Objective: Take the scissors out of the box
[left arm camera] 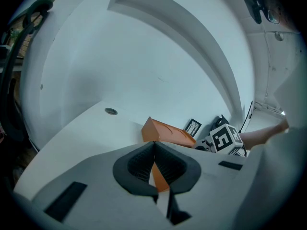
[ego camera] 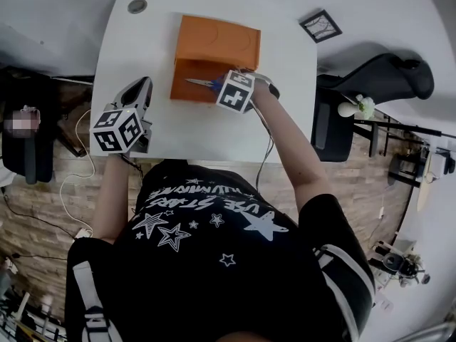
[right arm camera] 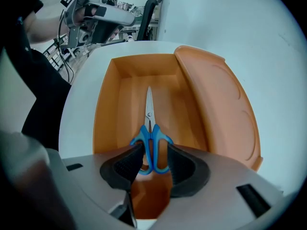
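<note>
An orange box (ego camera: pixel 182 84) lies open on the white table, its lid (right arm camera: pixel 216 104) folded back. Inside it lie blue-handled scissors (right arm camera: pixel 149 128), blades pointing away from me. In the head view the scissors (ego camera: pixel 203 84) show just left of my right gripper (ego camera: pixel 235 91), which points straight down into the box. My right gripper (right arm camera: pixel 152 150) has its dark pads against both sides of the blue handles. My left gripper (ego camera: pixel 141 87) rests over the table's left part, away from the box, with its pads touching at the tips (left arm camera: pixel 154 145) and nothing between them.
The white table (ego camera: pixel 214 134) has a round cable hole (ego camera: pixel 137 6) at the far left and a small black-framed picture (ego camera: pixel 320 26) at the far right. A black chair (ego camera: pixel 377 77) stands to the right of the table.
</note>
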Demonstrator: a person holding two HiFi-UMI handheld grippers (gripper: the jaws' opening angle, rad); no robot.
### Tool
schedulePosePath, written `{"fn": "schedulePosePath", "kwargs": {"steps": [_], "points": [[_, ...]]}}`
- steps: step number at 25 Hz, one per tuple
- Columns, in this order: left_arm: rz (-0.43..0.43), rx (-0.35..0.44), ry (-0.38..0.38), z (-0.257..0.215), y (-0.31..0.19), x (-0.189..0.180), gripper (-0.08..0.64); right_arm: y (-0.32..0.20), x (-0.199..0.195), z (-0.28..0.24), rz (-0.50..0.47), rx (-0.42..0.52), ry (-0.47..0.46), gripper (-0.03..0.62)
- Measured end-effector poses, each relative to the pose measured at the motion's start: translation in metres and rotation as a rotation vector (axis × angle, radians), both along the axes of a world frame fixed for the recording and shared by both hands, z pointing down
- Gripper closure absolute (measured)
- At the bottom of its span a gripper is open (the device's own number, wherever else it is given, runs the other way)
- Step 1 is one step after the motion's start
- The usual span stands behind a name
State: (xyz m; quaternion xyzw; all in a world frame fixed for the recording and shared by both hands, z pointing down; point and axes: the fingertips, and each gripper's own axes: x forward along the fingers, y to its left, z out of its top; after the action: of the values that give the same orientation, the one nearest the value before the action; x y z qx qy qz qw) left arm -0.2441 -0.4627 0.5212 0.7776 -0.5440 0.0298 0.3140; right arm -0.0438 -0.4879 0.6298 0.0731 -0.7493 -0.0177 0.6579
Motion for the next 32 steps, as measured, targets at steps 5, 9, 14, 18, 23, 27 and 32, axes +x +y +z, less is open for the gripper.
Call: {"fn": "schedulePosePath", "kwargs": {"steps": [5,9,14,18,23,27,32], "points": [[0.001,-0.004,0.004,0.004,-0.004,-0.002,0.541,-0.001,-0.001,0.003,0.016,-0.024,-0.014,0.417],[0.001,-0.005,0.009,0.003,-0.006,-0.001,0.541,0.001,-0.001,0.004,0.009,-0.062,0.000,0.428],[0.008,-0.009,0.007,0.006,-0.008,0.003,0.541,0.003,-0.001,0.005,-0.023,-0.080,0.008,0.454],[0.018,-0.013,0.006,0.006,-0.009,0.008,0.541,0.005,0.000,0.005,-0.046,-0.083,0.011,0.471],[0.026,-0.011,0.004,0.005,-0.007,0.012,0.541,0.008,-0.001,0.004,-0.085,-0.052,0.001,0.483],[0.029,-0.010,0.002,0.005,0.000,0.016,0.541,0.011,0.000,0.003,-0.083,-0.010,-0.011,0.485],[0.032,-0.003,-0.005,0.002,0.007,0.022,0.541,0.010,0.002,-0.006,-0.034,0.047,-0.059,0.485]]}}
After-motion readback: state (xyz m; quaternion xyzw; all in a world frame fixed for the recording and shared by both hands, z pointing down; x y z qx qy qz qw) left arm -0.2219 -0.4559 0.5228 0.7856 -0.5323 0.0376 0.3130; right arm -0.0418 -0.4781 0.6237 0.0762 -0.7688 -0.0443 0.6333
